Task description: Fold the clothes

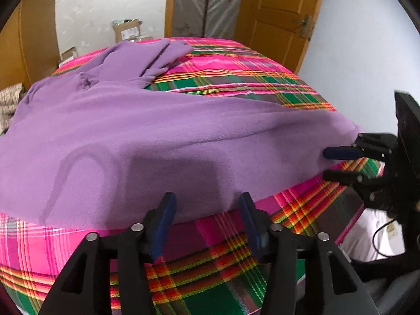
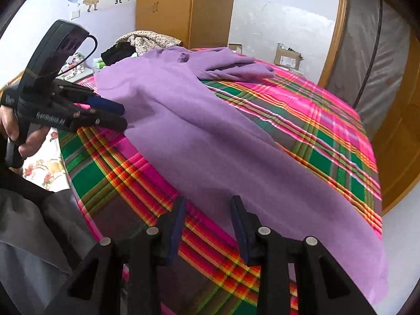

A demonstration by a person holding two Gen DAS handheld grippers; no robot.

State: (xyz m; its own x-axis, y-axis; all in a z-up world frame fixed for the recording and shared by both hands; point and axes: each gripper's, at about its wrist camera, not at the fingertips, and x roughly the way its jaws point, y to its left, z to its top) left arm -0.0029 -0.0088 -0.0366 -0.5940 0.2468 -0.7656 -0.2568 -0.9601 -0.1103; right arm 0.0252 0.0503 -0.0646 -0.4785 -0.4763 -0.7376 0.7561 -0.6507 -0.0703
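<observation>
A purple fleece garment lies spread over a bed with a pink and green plaid sheet, its sleeves bunched at the far end. My left gripper is open at the garment's near hem, fingertips astride the edge. At the right, my right gripper is open at the hem corner, one finger above the other. In the right wrist view the right gripper stands open over the hem of the garment. The left gripper is open at the other corner.
A heap of patterned and black clothes lies past the garment's far end. Cardboard boxes sit beyond the bed, with a wooden door and a wardrobe behind. A hand holds the left gripper's handle.
</observation>
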